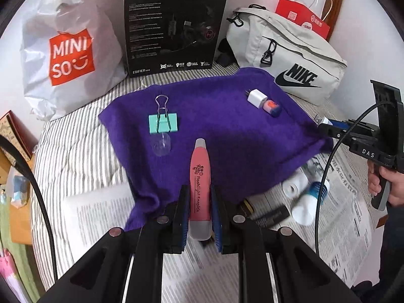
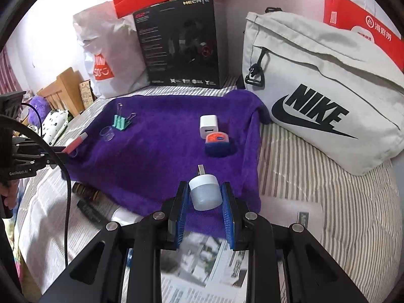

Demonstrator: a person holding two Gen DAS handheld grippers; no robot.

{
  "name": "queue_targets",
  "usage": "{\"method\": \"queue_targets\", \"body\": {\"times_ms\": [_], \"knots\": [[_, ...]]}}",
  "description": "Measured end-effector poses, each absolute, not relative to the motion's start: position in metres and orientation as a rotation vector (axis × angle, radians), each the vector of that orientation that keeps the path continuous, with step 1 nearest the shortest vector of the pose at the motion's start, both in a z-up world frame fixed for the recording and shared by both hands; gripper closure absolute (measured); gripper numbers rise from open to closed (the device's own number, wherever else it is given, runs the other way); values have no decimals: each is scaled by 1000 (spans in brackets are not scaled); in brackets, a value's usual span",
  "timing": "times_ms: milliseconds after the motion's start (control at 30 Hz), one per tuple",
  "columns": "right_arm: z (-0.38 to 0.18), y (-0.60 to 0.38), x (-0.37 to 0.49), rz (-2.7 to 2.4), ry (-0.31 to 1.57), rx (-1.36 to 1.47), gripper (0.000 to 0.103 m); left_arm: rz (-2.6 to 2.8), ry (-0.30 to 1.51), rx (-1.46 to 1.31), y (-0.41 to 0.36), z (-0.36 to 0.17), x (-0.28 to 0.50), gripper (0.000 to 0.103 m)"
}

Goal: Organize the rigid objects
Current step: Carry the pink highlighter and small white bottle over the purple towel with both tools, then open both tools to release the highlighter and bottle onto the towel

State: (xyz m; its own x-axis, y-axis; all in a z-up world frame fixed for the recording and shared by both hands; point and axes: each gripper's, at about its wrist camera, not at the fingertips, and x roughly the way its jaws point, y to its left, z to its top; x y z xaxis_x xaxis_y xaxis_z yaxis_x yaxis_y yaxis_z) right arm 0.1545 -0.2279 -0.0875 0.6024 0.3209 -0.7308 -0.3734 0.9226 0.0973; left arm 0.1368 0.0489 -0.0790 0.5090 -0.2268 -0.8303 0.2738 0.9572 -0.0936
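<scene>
Left gripper [image 1: 199, 217] clamped on pink earpick [image 1: 201, 186], right gripper [image 2: 205, 199] on USB light [image 2: 205, 192]; set both down inside purple towel [image 1: 227, 131] edges, clear of charger [image 1: 255, 98].

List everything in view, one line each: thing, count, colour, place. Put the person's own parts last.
towel: 1, purple, spread on the striped bed
binder clip: 1, mint green, towel's left part
clear cap: 1, transparent, just in front of the clip
charger plug: 1, white, towel's right part
small jar: 1, blue with orange lid, beside the plug
headset box: 1, black, behind the towel
shopping bag: 1, white, left of the box
Nike bag: 1, grey, right rear
newspaper: printed sheets on the bed, nearest the cameras
left gripper: shut on pink earpick
right gripper: shut on white USB light
</scene>
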Motion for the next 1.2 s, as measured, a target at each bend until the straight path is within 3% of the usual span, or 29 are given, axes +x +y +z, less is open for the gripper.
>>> {"method": "queue_targets", "body": {"times_ms": [600,1200], "knots": [[-122,-211,212,371,920,-103,77,-315,1083,55,47,-125,191,87],[-138,-189,226,372,925,-201,77,-279,1080,122,45,-126,196,87]]}}
